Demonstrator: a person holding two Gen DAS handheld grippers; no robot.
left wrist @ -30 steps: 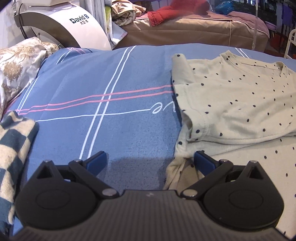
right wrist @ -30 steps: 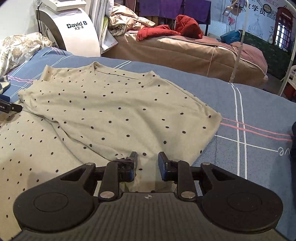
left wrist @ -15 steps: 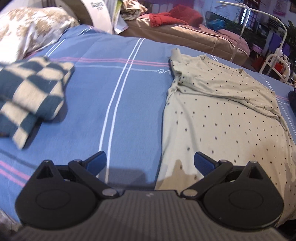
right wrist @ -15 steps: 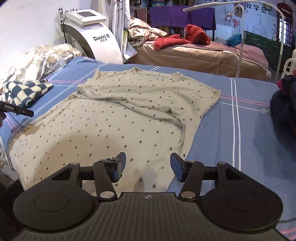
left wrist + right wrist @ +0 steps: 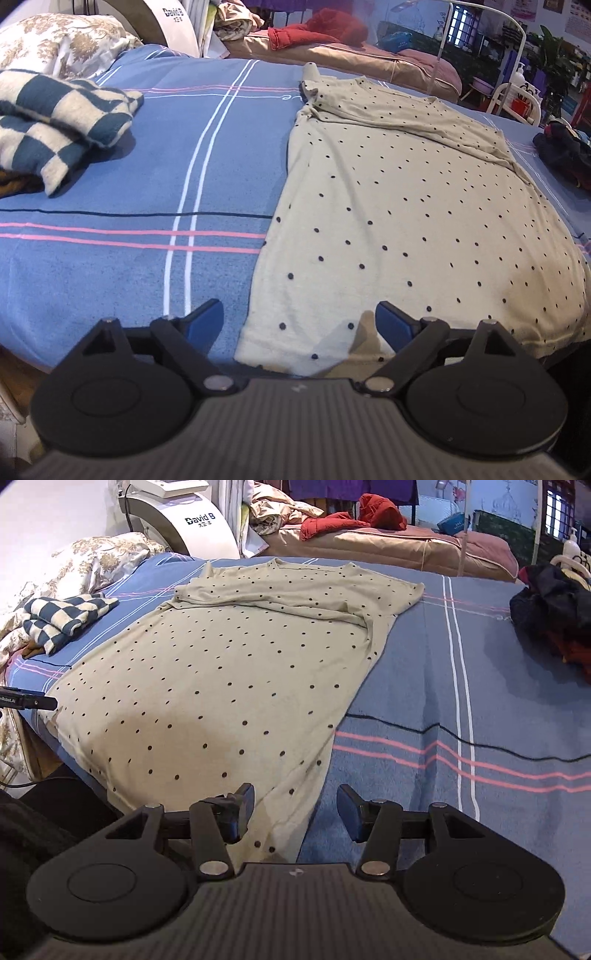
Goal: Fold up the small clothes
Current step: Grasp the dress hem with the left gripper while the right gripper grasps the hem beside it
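Observation:
A beige T-shirt with dark dots point(image 5: 406, 206) lies on the blue striped bed point(image 5: 147, 177), its top part folded over toward the far side. It also shows in the right wrist view point(image 5: 221, 679). My left gripper point(image 5: 299, 321) is open and empty, hovering above the shirt's near left hem corner. My right gripper point(image 5: 295, 808) is open and empty, above the shirt's near right hem corner. The left gripper's tip point(image 5: 29, 701) shows at the left edge of the right wrist view.
A folded blue-and-white checkered cloth point(image 5: 62, 118) lies on the bed's left side. A dark clothes pile point(image 5: 554, 609) sits at the right. A floral pillow point(image 5: 62, 44), a white machine point(image 5: 177, 517) and another bed with red clothes point(image 5: 351, 520) stand behind.
Both grippers pulled back from the shirt's folded upper part to its near hem. The right gripper opened from nearly shut. The shirt stays lying with its top folded over.

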